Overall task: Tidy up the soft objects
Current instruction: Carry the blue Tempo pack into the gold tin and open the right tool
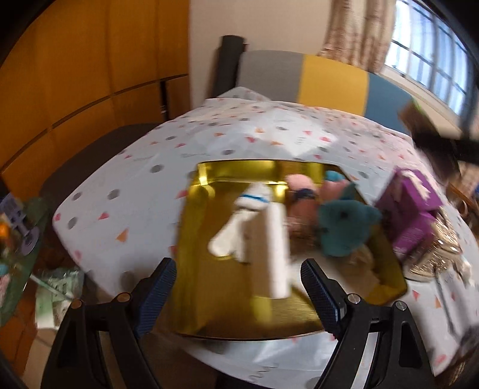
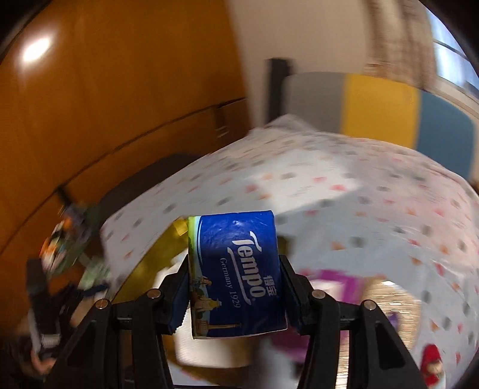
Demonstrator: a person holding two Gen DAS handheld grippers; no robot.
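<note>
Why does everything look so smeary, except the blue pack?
Right wrist view: the tissue pack, gripped by the right gripper, stays sharp while the bed streaks. Left wrist view: the gold tray glares and the toys blur.

The room has a tall wooden wardrobe in a warm orange-brown colour on the left side; its panels are glossy and one bright spot of light is reflected on it in the right wrist view; beside it stands a plain cream wall; a bed fills the middle, covered with a white sheet printed with grey dots and orange and pink triangles; behind it is a headboard with grey, yellow and blue sections and a dark post at its left end; at the upper right a window with many panes gives daylight; a patterned beige curtain hangs just beside it.
</note>
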